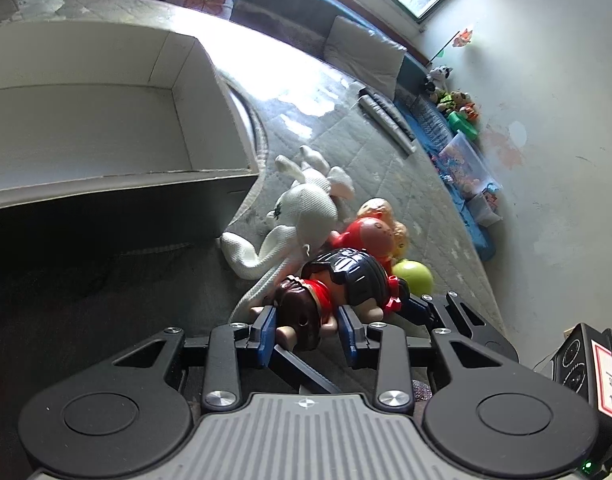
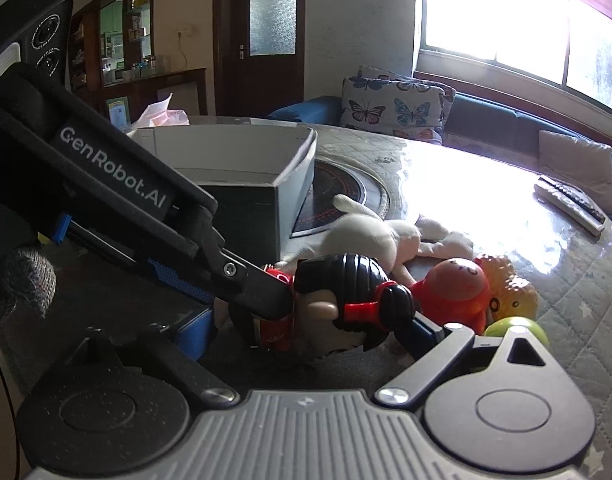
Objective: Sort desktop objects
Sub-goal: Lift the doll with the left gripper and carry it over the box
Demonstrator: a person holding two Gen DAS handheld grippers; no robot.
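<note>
left gripper [image 1: 306, 330] — my jaws pinch the toy figure [image 1: 337, 288] at its head | right gripper [image 2: 306, 332] — jaws spread, around the same figure

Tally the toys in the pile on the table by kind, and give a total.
Soft plush toys: 1, the white plush rabbit.
Hard plastic figures: 3, the black-armoured doll, the red figure and the orange-yellow figure.
Balls: 1, the green ball.
Total: 5 toys.
</note>
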